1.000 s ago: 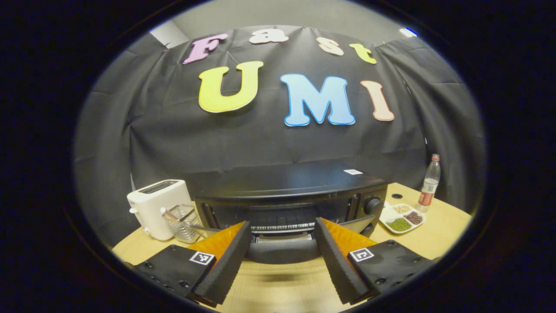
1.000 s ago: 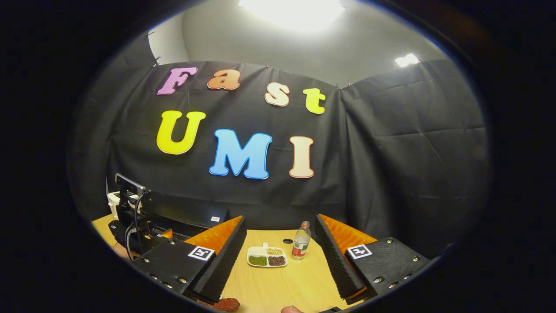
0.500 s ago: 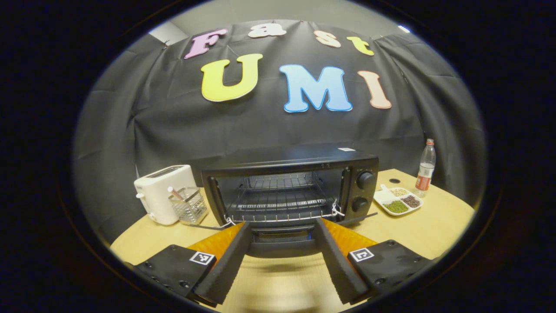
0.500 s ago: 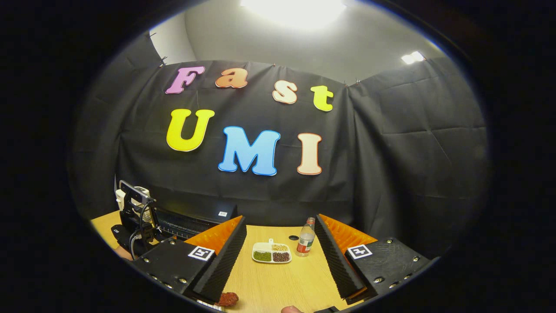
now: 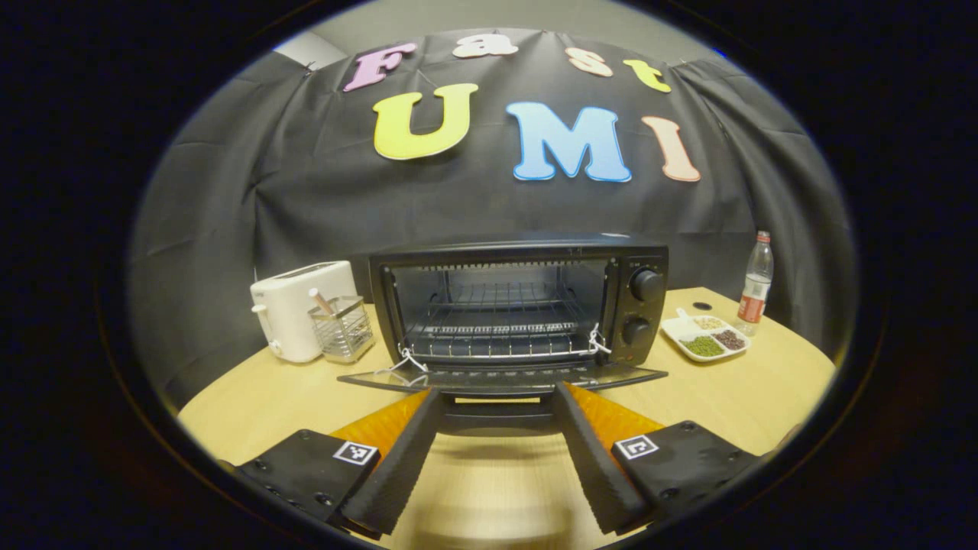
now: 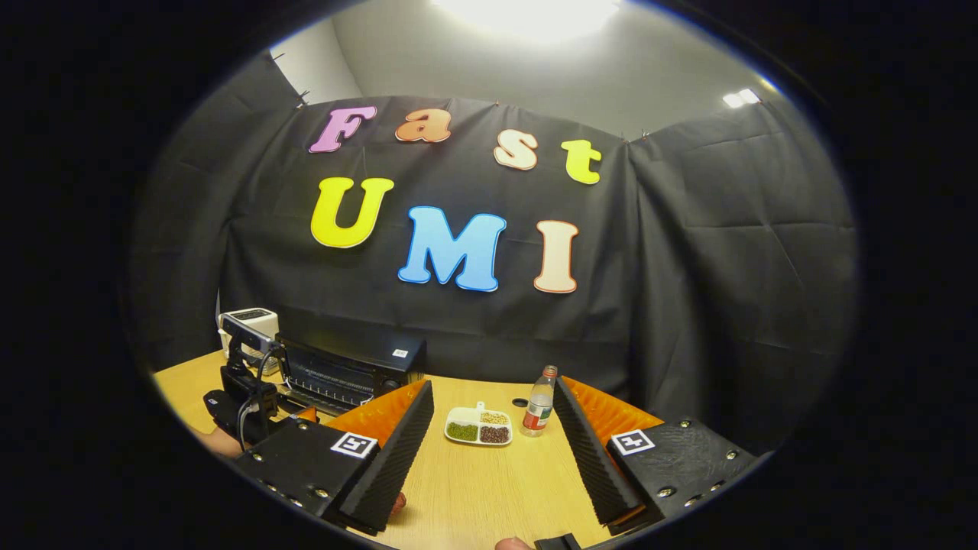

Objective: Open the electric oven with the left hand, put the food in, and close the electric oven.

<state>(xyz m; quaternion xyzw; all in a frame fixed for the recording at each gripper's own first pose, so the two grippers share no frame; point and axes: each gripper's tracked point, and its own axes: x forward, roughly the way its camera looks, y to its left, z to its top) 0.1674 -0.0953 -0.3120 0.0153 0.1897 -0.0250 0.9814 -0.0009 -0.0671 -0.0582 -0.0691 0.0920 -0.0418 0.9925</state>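
The black electric oven (image 5: 648, 305) stands mid-table in the left gripper view with its glass door (image 5: 504, 376) folded down flat, and a bare wire rack (image 5: 497, 332) shows inside. The door's handle (image 5: 497, 416) lies between the spread fingers of my left gripper (image 5: 497, 393), which is open. In the right gripper view the oven (image 6: 348, 367) and the left gripper (image 6: 244, 382) sit at the far left. My right gripper (image 6: 493, 386) hangs open over the table with nothing between its fingers. A sliver of reddish food (image 6: 399, 502) peeks out beside its left finger.
A white toaster (image 5: 294, 317) and a wire basket (image 5: 342, 332) stand left of the oven. To its right are a divided plate of beans (image 5: 707, 336) and a plastic bottle (image 5: 755, 286). Bare wooden table (image 6: 489, 489) lies in front of the right gripper.
The oven door has swung from partly open down to flat as my left gripper came down and back. In the right gripper view the reddish food has slid almost out of sight.
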